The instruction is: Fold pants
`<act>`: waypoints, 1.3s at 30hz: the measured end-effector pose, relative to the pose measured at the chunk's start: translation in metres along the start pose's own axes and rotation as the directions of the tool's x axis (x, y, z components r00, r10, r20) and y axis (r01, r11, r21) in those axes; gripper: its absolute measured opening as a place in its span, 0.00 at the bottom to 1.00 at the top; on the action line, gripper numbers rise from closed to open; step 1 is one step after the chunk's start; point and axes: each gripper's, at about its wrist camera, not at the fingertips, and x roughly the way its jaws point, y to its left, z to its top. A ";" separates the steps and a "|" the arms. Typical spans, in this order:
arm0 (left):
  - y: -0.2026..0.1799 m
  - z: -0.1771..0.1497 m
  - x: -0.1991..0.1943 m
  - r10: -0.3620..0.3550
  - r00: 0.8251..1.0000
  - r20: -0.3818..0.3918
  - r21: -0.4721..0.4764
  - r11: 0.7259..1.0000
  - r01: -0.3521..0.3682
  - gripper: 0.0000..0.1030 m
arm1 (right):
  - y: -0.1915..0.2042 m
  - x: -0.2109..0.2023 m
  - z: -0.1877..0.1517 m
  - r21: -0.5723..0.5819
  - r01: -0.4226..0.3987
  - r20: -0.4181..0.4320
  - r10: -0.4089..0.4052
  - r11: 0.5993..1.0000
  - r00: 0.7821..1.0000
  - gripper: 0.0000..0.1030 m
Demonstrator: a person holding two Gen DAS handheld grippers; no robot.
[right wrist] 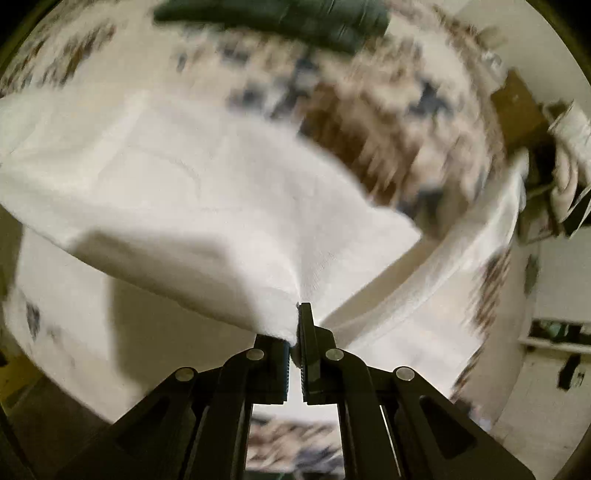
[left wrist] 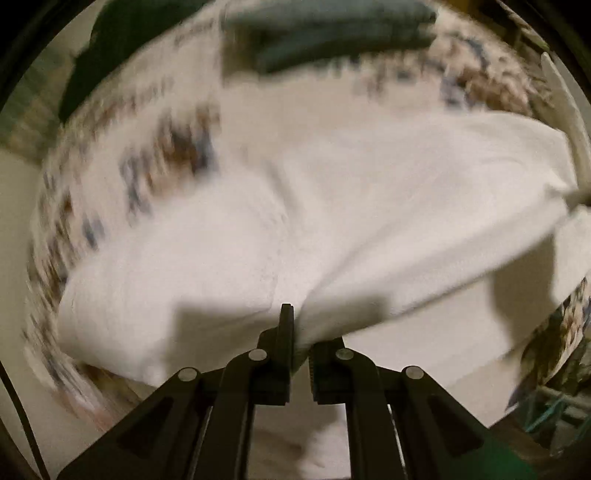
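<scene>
Patterned bedspread [left wrist: 173, 147] below, left tool [left wrist: 295, 332] and right tool [right wrist: 297, 325] clamped on white pants [left wrist: 332, 206] edge

This looks like a room in a home, probably a bedroom. A patterned bedcover [right wrist: 388, 122] with brown and blue motifs covers a wide soft surface. Dark folded clothes [left wrist: 332, 29] lie at its far edge. Cluttered furniture [right wrist: 554, 147] stands at the right.
</scene>
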 end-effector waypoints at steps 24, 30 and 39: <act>-0.067 0.020 -0.025 0.053 0.995 0.081 -0.328 0.944 -0.024 1.00 | -0.162 0.072 0.044 0.531 -0.163 -0.001 0.193 0.832 0.981 0.68; -0.104 0.028 -0.044 0.039 0.992 0.122 -0.314 0.950 0.001 1.00 | -0.207 0.036 -0.021 0.675 -0.213 0.154 0.147 0.707 0.977 0.05; -0.157 0.019 -0.025 -0.059 0.998 0.039 -0.321 0.945 0.068 1.00 | -0.262 0.103 -0.237 0.931 -0.339 0.269 0.379 0.132 0.885 0.40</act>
